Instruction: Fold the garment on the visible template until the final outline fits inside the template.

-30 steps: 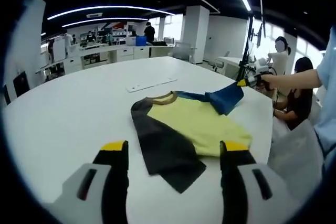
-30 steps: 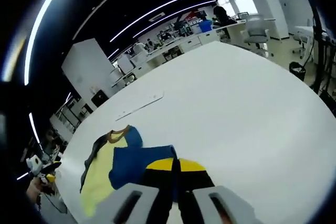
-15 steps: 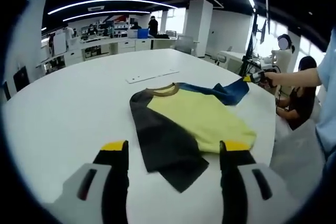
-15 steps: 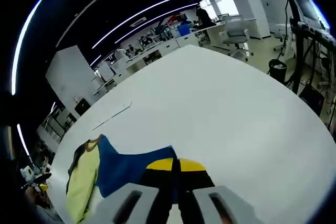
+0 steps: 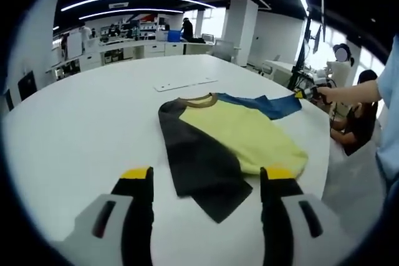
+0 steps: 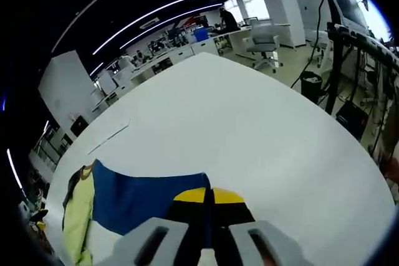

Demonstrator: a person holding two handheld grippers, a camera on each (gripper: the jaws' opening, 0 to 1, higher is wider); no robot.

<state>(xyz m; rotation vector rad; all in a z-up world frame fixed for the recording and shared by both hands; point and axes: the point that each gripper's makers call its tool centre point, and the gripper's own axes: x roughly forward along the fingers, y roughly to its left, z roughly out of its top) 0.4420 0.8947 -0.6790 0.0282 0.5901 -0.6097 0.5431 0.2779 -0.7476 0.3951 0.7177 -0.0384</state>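
Blue sleeve [image 6: 146, 199] pinched in right gripper [image 6: 208, 200], table [image 6: 249, 129].

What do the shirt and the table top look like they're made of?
Shirt: soft knit fabric, probably cotton jersey, matte; it lies limp with small wrinkles, and the blue sleeve drapes from the shut right gripper. Table: smooth white surface, likely laminate or painted board, with a faint sheen; the exact material is unclear.
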